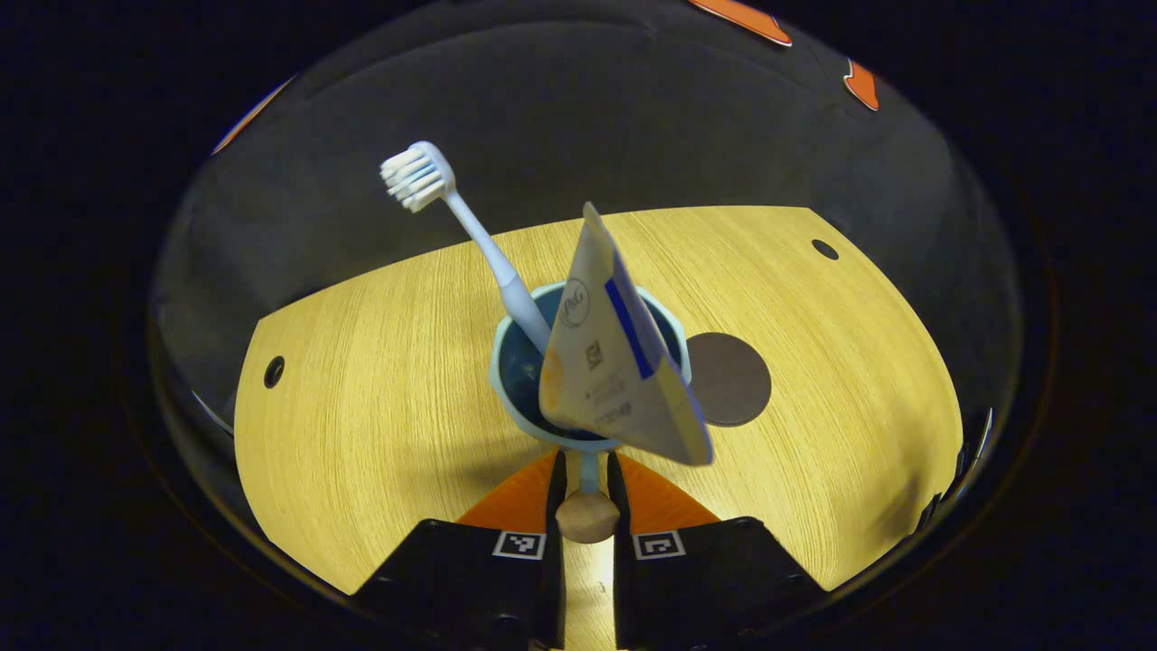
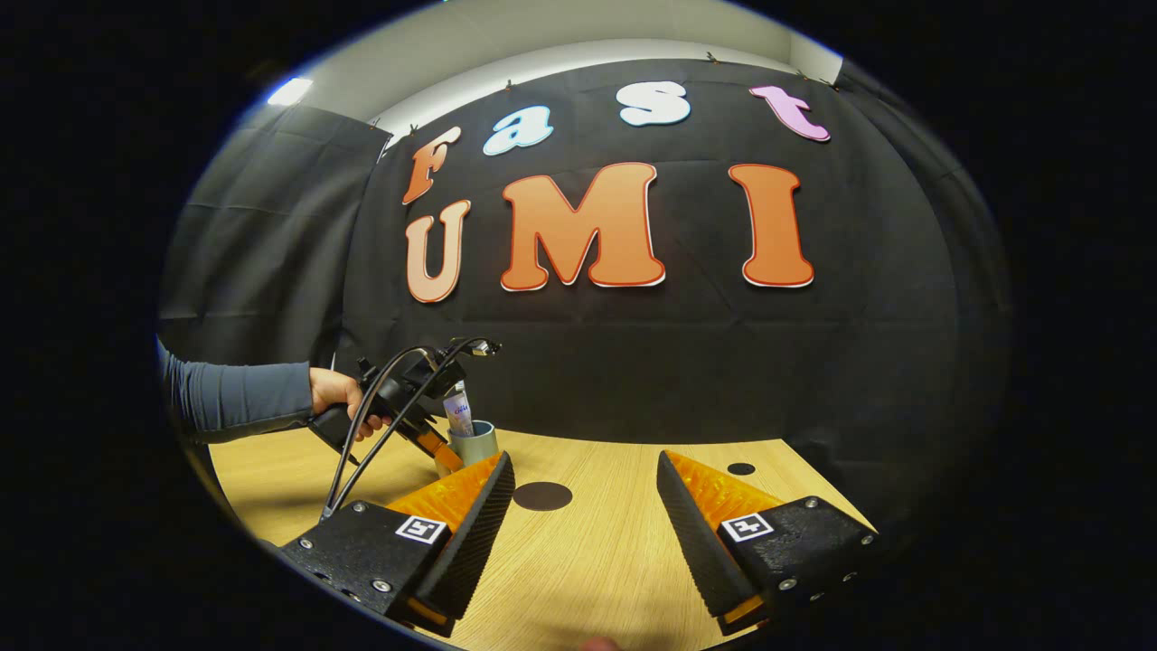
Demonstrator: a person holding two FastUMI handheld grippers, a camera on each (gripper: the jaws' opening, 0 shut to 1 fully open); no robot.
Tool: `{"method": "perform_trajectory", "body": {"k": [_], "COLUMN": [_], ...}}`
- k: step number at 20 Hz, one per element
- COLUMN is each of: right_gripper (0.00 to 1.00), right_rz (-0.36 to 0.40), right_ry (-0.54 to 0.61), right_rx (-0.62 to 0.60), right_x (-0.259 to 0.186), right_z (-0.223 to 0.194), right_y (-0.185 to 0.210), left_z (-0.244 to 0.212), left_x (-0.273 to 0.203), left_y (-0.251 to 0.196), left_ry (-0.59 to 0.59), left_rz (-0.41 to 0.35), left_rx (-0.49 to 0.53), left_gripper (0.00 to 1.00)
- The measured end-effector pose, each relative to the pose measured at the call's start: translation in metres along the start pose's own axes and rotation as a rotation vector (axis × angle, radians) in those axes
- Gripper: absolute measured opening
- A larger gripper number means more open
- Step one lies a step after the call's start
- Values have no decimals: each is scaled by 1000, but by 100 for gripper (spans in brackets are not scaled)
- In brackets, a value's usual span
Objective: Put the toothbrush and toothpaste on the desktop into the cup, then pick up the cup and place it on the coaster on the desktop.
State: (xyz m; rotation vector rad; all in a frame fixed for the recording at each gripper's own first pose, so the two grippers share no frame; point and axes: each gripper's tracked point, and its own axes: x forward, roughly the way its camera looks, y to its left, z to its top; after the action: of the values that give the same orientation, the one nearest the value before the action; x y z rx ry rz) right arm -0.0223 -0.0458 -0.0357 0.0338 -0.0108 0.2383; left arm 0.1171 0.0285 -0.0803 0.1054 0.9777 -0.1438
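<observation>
Left gripper [image 1: 587, 475] closed narrow on cup handle [image 1: 588, 473], knob end [image 1: 587, 517] between fingers. Right gripper [image 2: 586, 493] spread wide, holding nothing, above tabletop [image 2: 597, 551]. Cup [image 1: 520, 375] just beyond, carrying toothbrush [image 1: 452, 212] and toothpaste [image 1: 615, 362], both leaning out over rim. Likely light but top-heavy: keep upright, hold at handle. Coaster [image 1: 730, 380] just beside cup, on smooth wooden tabletop. Black cloth wall [image 2: 633, 344] behind.
</observation>
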Motion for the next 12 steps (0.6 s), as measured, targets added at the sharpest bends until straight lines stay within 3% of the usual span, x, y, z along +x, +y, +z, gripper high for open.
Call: {"method": "perform_trajectory", "body": {"k": [4, 5, 6, 7, 12], "right_gripper": [95, 95, 95, 95, 94], "right_rz": [-22, -26, -32, -37, -66], "right_ry": [-8, -9, -11, -14, -12], "right_rx": [5, 5, 4, 0, 9], "right_x": [-6, -9, -11, -13, -22], "right_z": [3, 3, 4, 4, 2], "right_y": [-10, -12, -14, -16, -30], "left_z": [6, 5, 6, 8, 3], "left_x": [14, 15, 14, 12, 13], "left_y": [-9, -8, -7, -8, -8], "left_ry": [-24, -27, -26, -29, -12], "left_rz": [-37, -45, -50, -56, -80], "left_rx": [20, 24, 29, 32, 55], "left_gripper": [21, 29, 29, 21, 20]}}
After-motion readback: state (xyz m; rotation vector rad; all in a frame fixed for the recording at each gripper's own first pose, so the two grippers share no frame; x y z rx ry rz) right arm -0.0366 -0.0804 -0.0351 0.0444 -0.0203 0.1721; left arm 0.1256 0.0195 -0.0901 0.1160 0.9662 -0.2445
